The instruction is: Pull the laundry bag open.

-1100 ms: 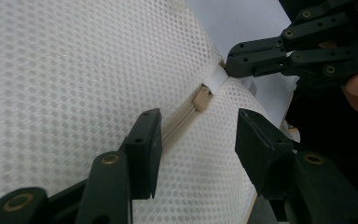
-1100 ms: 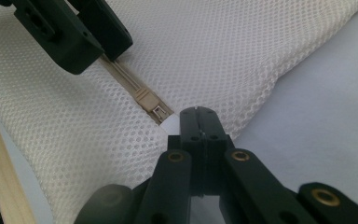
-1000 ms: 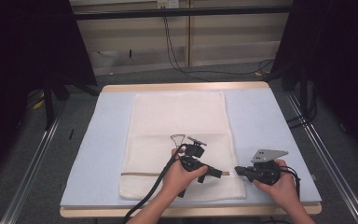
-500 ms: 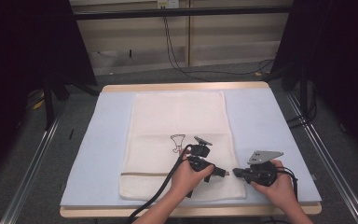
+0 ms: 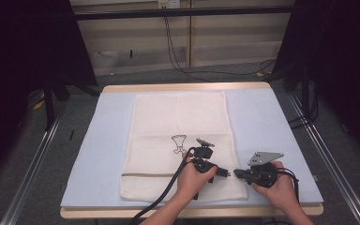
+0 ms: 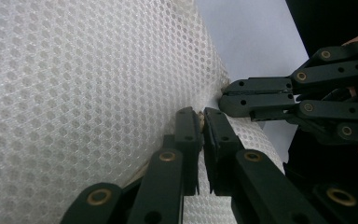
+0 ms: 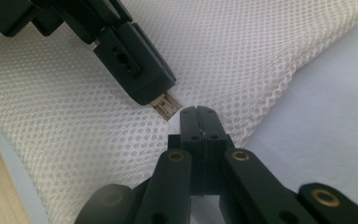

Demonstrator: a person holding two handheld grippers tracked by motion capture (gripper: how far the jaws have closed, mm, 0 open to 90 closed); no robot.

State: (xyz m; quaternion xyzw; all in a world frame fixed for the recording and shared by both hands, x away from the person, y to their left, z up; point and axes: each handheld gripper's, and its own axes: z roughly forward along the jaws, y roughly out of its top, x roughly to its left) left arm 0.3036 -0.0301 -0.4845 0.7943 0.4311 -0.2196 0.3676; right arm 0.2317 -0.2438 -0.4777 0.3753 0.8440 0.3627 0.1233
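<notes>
Both grippers (image 5: pixel 228 173) pinch mesh bag (image 5: pixel 178 122) edge (zip tab, prob.).

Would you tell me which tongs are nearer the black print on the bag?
Left: left tongs pinch the mesh bag below-right of the print; the right tongs pinch farther right.

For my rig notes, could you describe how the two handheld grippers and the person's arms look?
Both grippers are black, with jointed link jaws pinned by brass-coloured rivets. The left gripper trails a thick black cable toward the table's near edge. The right gripper carries a grey three-cornered plate with small holes and trails a looped black cable. The forearms are bare, with no sleeves or gloves.
</notes>
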